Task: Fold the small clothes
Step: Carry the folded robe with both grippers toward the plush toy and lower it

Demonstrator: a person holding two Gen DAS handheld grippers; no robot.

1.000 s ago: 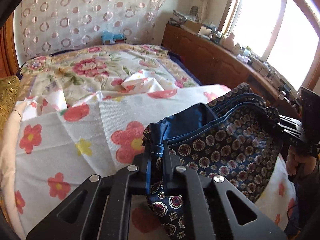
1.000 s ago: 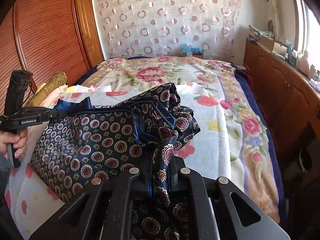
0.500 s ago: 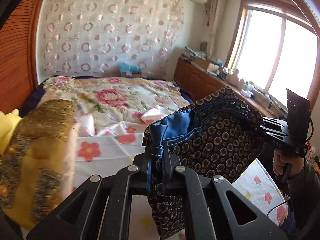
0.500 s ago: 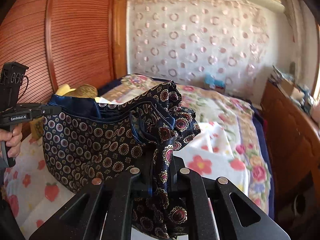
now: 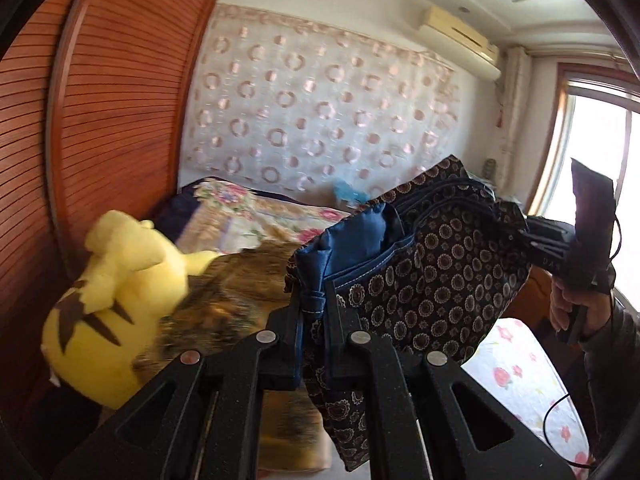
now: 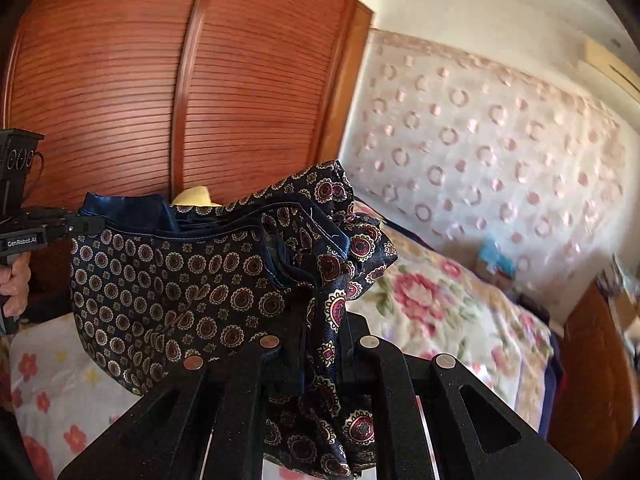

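Note:
A small dark navy garment (image 5: 432,280) printed with round medallions, with a plain blue lining, hangs stretched in the air between both grippers. My left gripper (image 5: 314,312) is shut on its blue edge. My right gripper (image 6: 320,320) is shut on the bunched opposite end of the garment (image 6: 192,280). The right gripper also shows at the right of the left wrist view (image 5: 560,240), and the left gripper at the left of the right wrist view (image 6: 60,226). The garment hangs well above the bed.
A floral bedspread (image 6: 436,300) covers the bed, with a white flowered sheet (image 6: 60,380) below the garment. A yellow plush toy (image 5: 116,300) and a brown-gold cushion (image 5: 224,308) lie by the wooden wardrobe (image 6: 160,80). A wooden cabinet (image 6: 592,360) stands to the right.
Both grippers have lifted the garment from the bed high into the air and swung left towards the wardrobe. The grips are unchanged.

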